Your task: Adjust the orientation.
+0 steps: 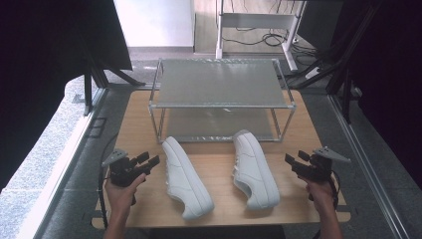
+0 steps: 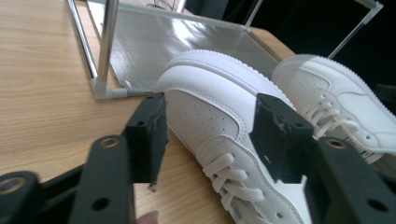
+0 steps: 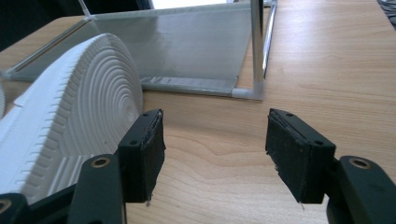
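White leather shoes are lying on their sides on the wooden table (image 1: 219, 172), soles facing right, toes pointing to 12 o'clock at the metal rack (image 1: 221, 102). The left shoe (image 1: 185, 177) is sitting just at 3 o'clock from the left gripper (image 1: 153, 160), and the right shoe (image 1: 255, 169) is lying at 9 o'clock from the right gripper (image 1: 289, 160). Both grippers are waiting with their jaws wide apart, holding nothing. I am guessing the shoes are light, soft on top and stiff at the sole, so pinching the heel rim or the side wall should be working best. Smooth leather may be slipping a little. The rack's thin posts are standing close to the toes, and the low shelf is looking tight for sliding a shoe in.
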Demonstrator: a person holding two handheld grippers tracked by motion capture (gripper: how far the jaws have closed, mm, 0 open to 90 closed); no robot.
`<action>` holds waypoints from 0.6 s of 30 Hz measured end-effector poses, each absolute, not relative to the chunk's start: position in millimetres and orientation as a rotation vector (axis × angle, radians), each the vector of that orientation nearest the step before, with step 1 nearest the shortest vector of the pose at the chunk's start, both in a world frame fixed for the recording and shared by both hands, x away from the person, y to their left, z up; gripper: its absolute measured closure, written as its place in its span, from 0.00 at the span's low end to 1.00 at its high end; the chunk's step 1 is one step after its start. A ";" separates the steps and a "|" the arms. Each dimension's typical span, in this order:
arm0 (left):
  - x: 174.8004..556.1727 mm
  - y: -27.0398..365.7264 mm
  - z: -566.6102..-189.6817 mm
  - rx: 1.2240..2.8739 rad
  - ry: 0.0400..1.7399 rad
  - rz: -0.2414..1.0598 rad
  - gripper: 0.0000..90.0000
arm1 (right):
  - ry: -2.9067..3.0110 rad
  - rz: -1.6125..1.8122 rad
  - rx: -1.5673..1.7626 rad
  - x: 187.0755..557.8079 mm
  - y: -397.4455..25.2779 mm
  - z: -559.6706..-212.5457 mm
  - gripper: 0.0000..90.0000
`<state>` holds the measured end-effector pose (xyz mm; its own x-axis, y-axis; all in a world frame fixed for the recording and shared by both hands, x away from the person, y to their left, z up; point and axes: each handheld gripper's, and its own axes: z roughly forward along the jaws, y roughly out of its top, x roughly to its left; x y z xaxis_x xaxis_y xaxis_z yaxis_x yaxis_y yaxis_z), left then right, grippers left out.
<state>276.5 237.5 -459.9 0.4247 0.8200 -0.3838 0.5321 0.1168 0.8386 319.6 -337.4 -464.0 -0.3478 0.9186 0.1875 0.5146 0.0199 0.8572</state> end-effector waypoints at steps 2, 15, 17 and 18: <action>275.6 238.3 -459.7 1.546 1.234 0.317 0.55 | 1.878 1.272 1.455 319.5 -336.3 -463.9 0.42; 262.6 238.1 -452.9 1.615 1.193 0.288 1.00 | 1.932 1.229 1.455 325.9 -324.8 -470.8 0.39; 257.9 236.8 -451.6 1.635 1.186 0.278 1.00 | 1.918 1.226 1.498 330.6 -323.0 -472.3 0.38; 252.8 235.6 -451.4 1.644 1.196 0.276 1.00 | 1.919 1.231 1.502 332.1 -323.3 -472.4 0.38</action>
<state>252.8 235.6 -451.4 0.4763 0.8026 -0.3591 0.5643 0.0342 0.8249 332.1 -323.3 -472.4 -0.3367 0.9214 0.1942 0.5608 0.0305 0.8274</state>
